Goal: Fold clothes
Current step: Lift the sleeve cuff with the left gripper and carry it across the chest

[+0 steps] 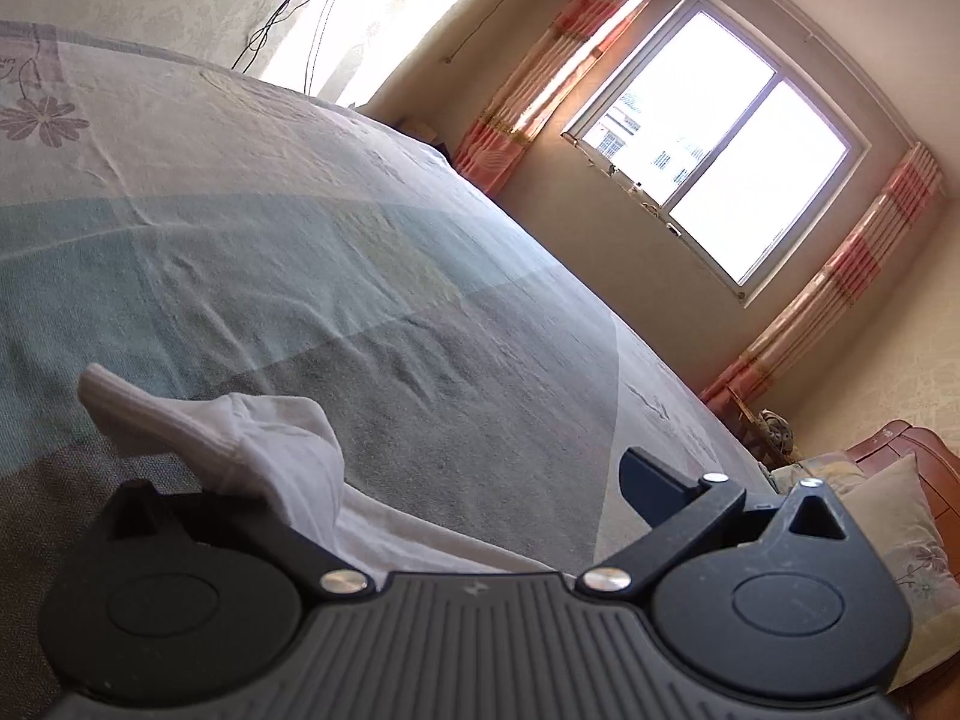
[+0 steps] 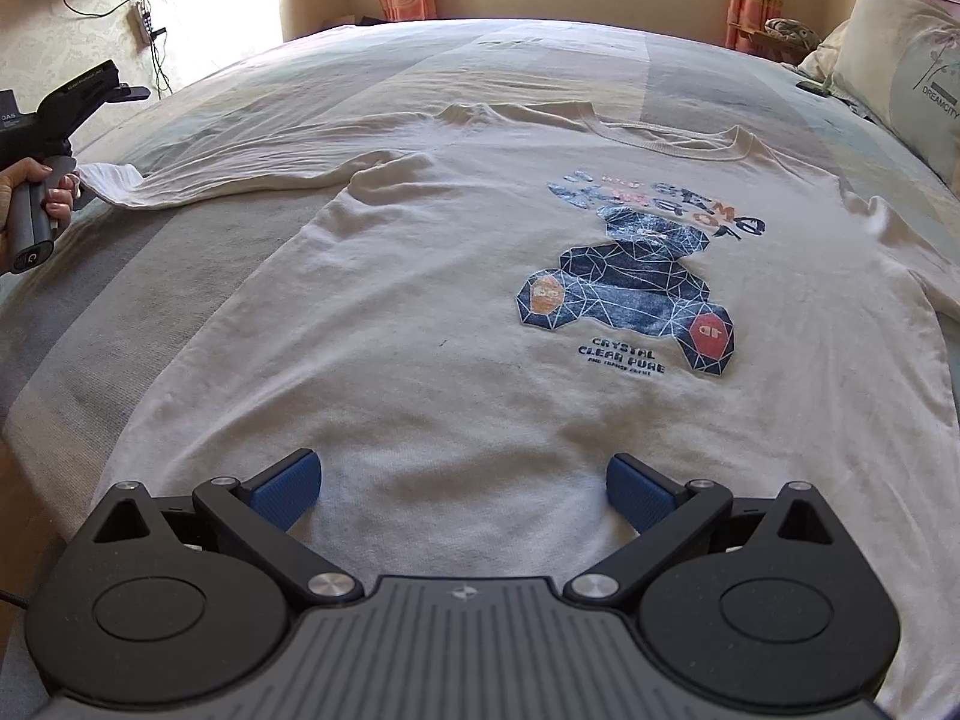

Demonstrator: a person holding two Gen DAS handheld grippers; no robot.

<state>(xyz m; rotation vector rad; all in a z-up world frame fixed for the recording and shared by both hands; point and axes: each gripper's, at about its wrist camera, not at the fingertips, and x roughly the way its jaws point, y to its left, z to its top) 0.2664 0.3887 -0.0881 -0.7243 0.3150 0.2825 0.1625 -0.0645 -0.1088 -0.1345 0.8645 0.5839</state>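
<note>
Lying: white T-shirt [image 2: 480,312] flat on bed [image 2: 180,276], hem between spread right tongs [image 2: 462,495].
Left tongs [image 1: 420,480]: spread, sleeve [image 1: 240,438] draped over one finger.

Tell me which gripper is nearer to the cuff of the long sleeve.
Left. The left gripper is at the sleeve cuff, which lies against its finger. The right gripper is far from it, over the shirt hem.

left hand-held gripper [image 1: 384,480] finger hidden under sleeve [image 1: 240,426], shirt hem [image 2: 936,630] cropped
</note>
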